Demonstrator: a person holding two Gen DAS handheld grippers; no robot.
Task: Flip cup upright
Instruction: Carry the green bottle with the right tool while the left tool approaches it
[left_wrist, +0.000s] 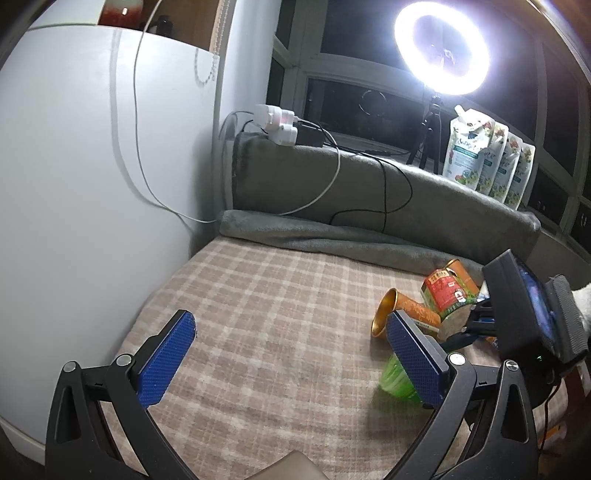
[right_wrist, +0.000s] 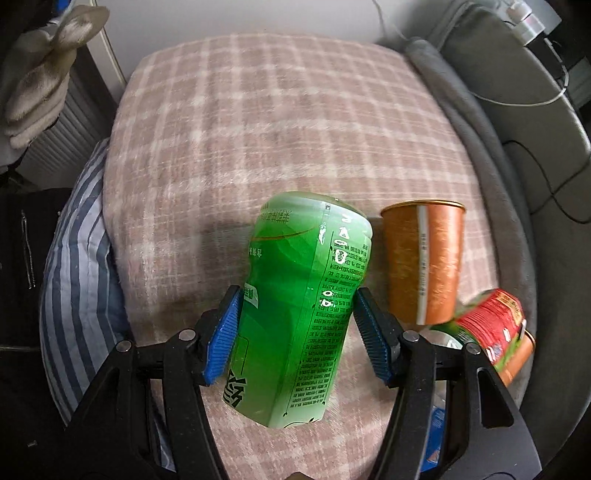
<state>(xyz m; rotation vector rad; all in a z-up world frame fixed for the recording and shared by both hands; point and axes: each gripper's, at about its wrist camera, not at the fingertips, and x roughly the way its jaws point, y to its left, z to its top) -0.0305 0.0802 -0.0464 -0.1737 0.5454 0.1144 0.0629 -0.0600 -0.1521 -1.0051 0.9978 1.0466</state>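
Note:
A green plastic cup (right_wrist: 303, 299) with printed text sits between my right gripper's (right_wrist: 295, 328) blue pads. The pads press on its sides, and the cup is tilted a little over the plaid blanket (right_wrist: 258, 122). In the left wrist view part of the green cup (left_wrist: 397, 378) shows behind my right-hand blue pad. My left gripper (left_wrist: 291, 354) is open and empty above the blanket, left of the cups. An orange cup (right_wrist: 424, 262) lies on its side beside the green one; it also shows in the left wrist view (left_wrist: 406, 310).
A red and green cup (right_wrist: 491, 328) lies at the right, also seen in the left wrist view (left_wrist: 448, 291). A grey blanket roll (left_wrist: 332, 236) and cushion with cables line the back. A ring light (left_wrist: 441, 51) and pouches (left_wrist: 487, 158) stand behind. A striped pillow (right_wrist: 77, 266) lies at the left.

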